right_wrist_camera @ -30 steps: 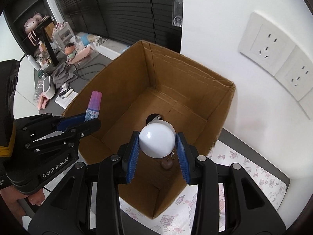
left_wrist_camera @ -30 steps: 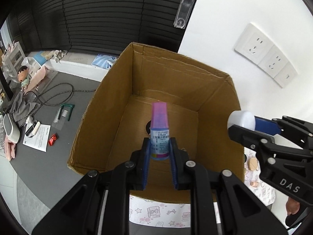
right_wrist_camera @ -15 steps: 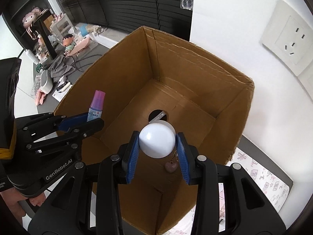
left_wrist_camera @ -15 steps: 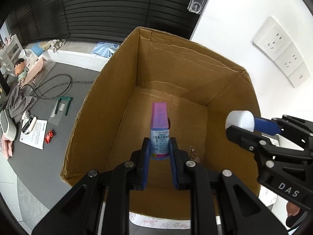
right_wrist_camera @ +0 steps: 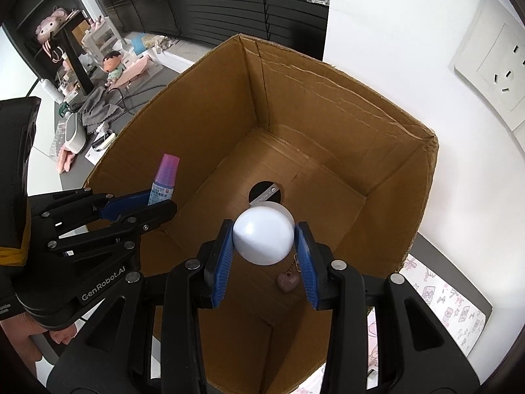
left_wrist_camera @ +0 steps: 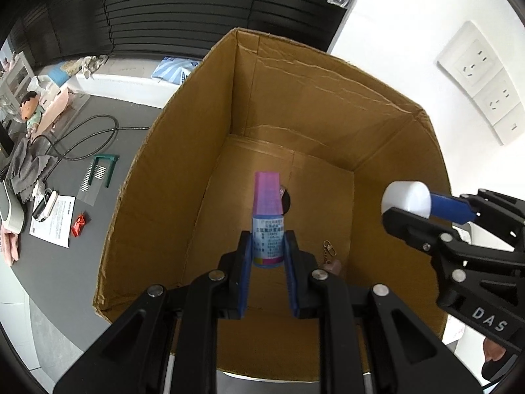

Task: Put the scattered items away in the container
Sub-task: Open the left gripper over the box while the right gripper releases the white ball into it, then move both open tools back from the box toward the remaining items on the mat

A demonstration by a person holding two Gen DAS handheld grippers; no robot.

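Observation:
An open cardboard box point(left_wrist_camera: 315, 105) point(right_wrist_camera: 328, 105) stands against the white wall. My left gripper point(left_wrist_camera: 268, 249) point(right_wrist_camera: 154, 202) is shut on a small bottle point(left_wrist_camera: 267, 223) point(right_wrist_camera: 162, 180) with a pink cap and blue label, held above the box's left half. My right gripper point(right_wrist_camera: 264, 246) point(left_wrist_camera: 407, 203) is shut on a white round jar point(right_wrist_camera: 263, 236) point(left_wrist_camera: 407, 195), held over the box's right half. On the box floor lie a black round item point(right_wrist_camera: 265, 192) point(left_wrist_camera: 286, 198) and a pink heart keychain point(right_wrist_camera: 288, 280) point(left_wrist_camera: 329, 252).
Left of the box the grey tabletop point(left_wrist_camera: 65, 164) carries a black cable point(left_wrist_camera: 88, 138), a green stand point(left_wrist_camera: 103, 167), a paper sheet point(left_wrist_camera: 52, 221), a red wrapper point(left_wrist_camera: 78, 226) and a doll point(left_wrist_camera: 31, 111). Wall sockets point(left_wrist_camera: 482, 85) sit at right. A patterned mat point(right_wrist_camera: 449, 312) lies under the box.
Both grippers have moved forward and lower over the box, so its opening fills more of each view. Each still holds its item.

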